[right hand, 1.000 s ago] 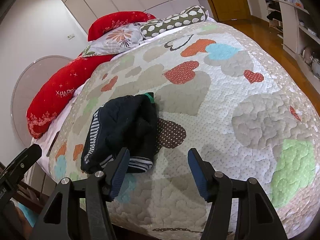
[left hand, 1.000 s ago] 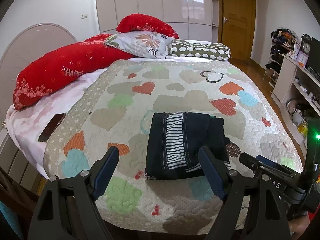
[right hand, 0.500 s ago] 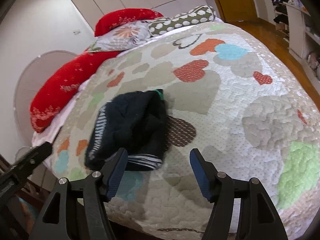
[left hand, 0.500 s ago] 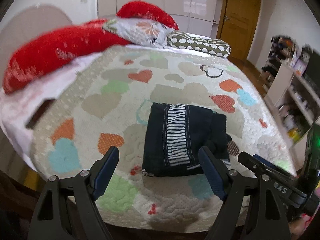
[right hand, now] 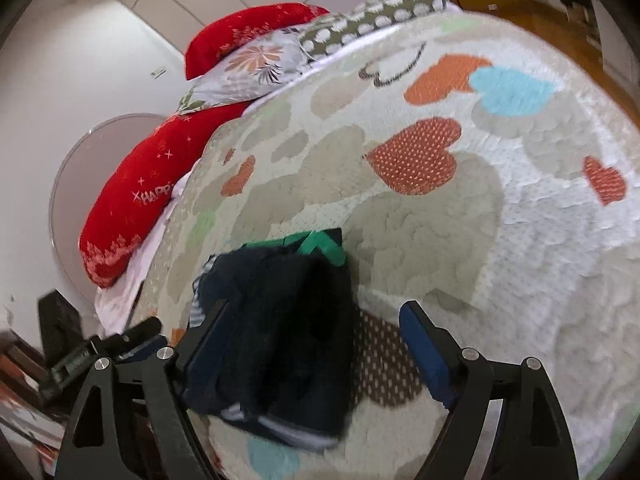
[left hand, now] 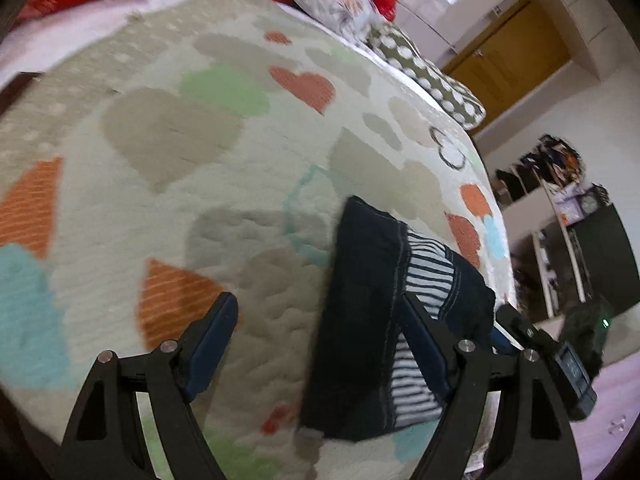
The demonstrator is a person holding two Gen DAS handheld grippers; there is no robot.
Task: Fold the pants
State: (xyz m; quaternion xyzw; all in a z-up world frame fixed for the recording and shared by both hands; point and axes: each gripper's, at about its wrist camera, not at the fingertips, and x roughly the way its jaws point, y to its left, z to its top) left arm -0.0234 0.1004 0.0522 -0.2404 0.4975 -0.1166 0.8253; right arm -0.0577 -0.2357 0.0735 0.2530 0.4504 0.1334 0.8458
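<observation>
Dark navy pants (left hand: 360, 320) with a blue-and-white striped panel lie folded into a compact stack on a heart-patterned quilt (left hand: 180, 140). In the left wrist view my left gripper (left hand: 320, 332) is open and empty, low over the stack's left edge, with its right finger over the fabric. In the right wrist view the pants (right hand: 280, 340) show a green waistband loop at the far end. My right gripper (right hand: 316, 344) is open and empty, low over the stack's right side, its left finger over the fabric. The right gripper also shows in the left wrist view (left hand: 560, 360).
Red, floral and dotted pillows (right hand: 248, 48) lie at the head of the bed. A wooden door (left hand: 508, 52) and cluttered shelves (left hand: 568, 216) stand to the right of the bed. The quilt (right hand: 520, 200) stretches bare to the right of the pants.
Both grippers have dropped lower and moved in close to the folded pants, the left tilting. Both stay open. The pants have not moved.
</observation>
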